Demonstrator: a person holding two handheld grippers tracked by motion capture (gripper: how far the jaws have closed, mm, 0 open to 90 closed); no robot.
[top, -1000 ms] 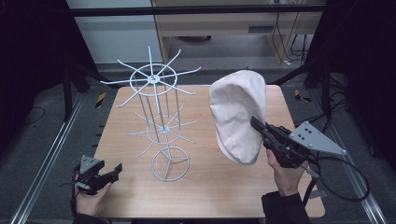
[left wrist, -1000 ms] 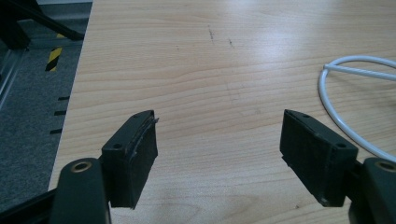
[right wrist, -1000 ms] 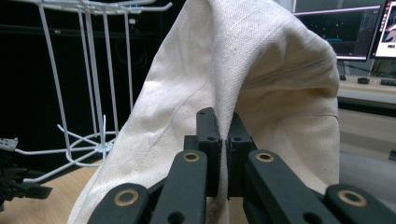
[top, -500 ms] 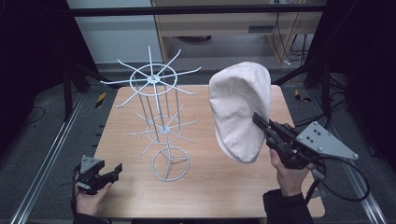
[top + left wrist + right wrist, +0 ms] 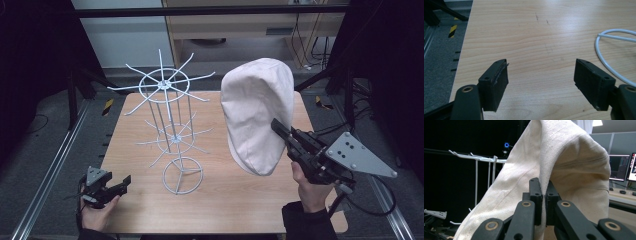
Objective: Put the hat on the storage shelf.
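A cream cloth hat [image 5: 257,112] hangs in the air above the right half of the table, held up by my right gripper [image 5: 278,128], which is shut on its rim. In the right gripper view the hat [image 5: 571,165] drapes over the closed jaws of my right gripper [image 5: 545,192]. A white wire rack [image 5: 167,125] with radiating hooks stands upright at the table's middle left, apart from the hat. My left gripper [image 5: 122,184] rests low at the front left corner, open; in its own view my left gripper [image 5: 541,75] has nothing between its jaws, and the rack's round base [image 5: 614,50] curves in at the right.
The wooden table [image 5: 220,210] is edged by metal rails left and right on a grey floor. A cabinet stands behind the table. The rack's upper hooks [image 5: 477,157] show to the left of the hat in the right gripper view; monitors sit at far right.
My right gripper has lifted the hat slightly higher and a little toward the rack. The left gripper has stayed put.
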